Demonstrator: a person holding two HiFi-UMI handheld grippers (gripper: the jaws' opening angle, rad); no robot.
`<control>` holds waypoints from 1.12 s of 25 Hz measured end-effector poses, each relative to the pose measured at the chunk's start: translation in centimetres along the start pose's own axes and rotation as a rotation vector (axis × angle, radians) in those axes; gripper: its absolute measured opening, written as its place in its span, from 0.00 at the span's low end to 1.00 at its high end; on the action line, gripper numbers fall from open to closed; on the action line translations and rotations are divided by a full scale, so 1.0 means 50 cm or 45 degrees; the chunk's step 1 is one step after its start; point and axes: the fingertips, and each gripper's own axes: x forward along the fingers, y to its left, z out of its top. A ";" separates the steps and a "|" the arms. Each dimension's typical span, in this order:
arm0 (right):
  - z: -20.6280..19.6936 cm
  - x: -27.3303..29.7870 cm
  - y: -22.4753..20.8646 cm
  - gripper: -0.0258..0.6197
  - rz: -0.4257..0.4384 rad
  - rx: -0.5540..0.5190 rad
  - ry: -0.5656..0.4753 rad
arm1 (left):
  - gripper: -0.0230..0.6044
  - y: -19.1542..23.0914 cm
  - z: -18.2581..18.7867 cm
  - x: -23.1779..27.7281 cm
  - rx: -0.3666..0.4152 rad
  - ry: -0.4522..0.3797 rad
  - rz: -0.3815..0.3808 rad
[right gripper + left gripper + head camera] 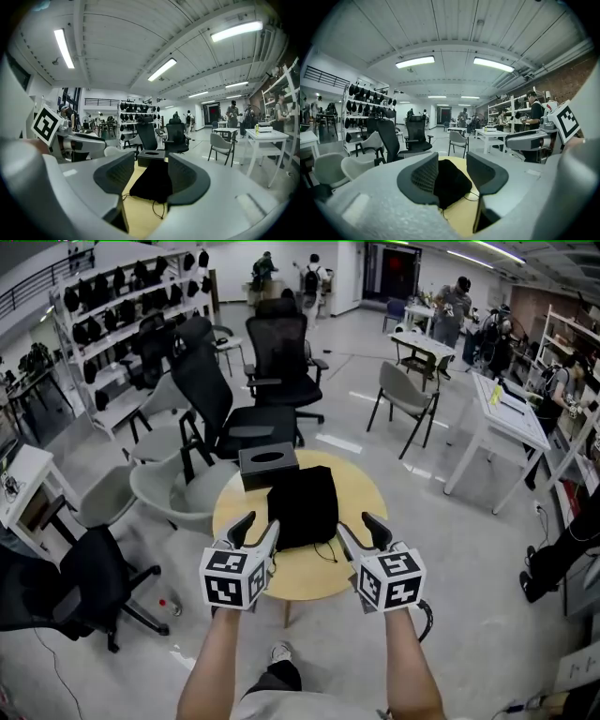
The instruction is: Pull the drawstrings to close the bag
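Head view: a black fabric drawstring bag [302, 505] lies flat near the middle of a round light wooden table [309, 582], its far edge against a dark rectangular box with an oval top opening [267, 465]. Thin black drawstrings [325, 551] trail loose from the bag's near edge onto the bare wood. We note the left gripper [258, 529] just beside the bag's near left corner and the right gripper [361, 529] just beside the near right corner, both pointing away from the person and slightly down, at about the same level. Left gripper view: jaws of the left gripper [452, 176] stand wide apart; the bag [450, 183] shows in the gap beyond them, and the pads press on nothing. A cord [473, 196] lies on the table to the right of the bag. Right gripper view: jaws of the right gripper [151, 176] also stand wide with nothing gripped; the bag [152, 183] sits ahead, the box [151, 157] behind it, and a cord loop [157, 206] lies on the wood nearer than the bag.
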 end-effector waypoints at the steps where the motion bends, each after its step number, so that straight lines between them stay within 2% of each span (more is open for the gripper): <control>1: 0.003 0.023 -0.004 0.39 0.000 0.000 0.004 | 0.34 0.016 0.005 0.017 -0.002 0.000 -0.001; 14: 0.067 0.253 -0.045 0.39 -0.038 0.002 0.005 | 0.34 0.178 0.068 0.201 0.011 -0.004 -0.053; 22: 0.078 0.303 -0.056 0.39 -0.055 -0.004 0.017 | 0.34 0.208 0.080 0.243 0.000 -0.020 -0.080; 28: 0.078 0.313 -0.082 0.39 -0.025 -0.002 0.018 | 0.34 0.201 0.077 0.265 -0.008 -0.006 -0.053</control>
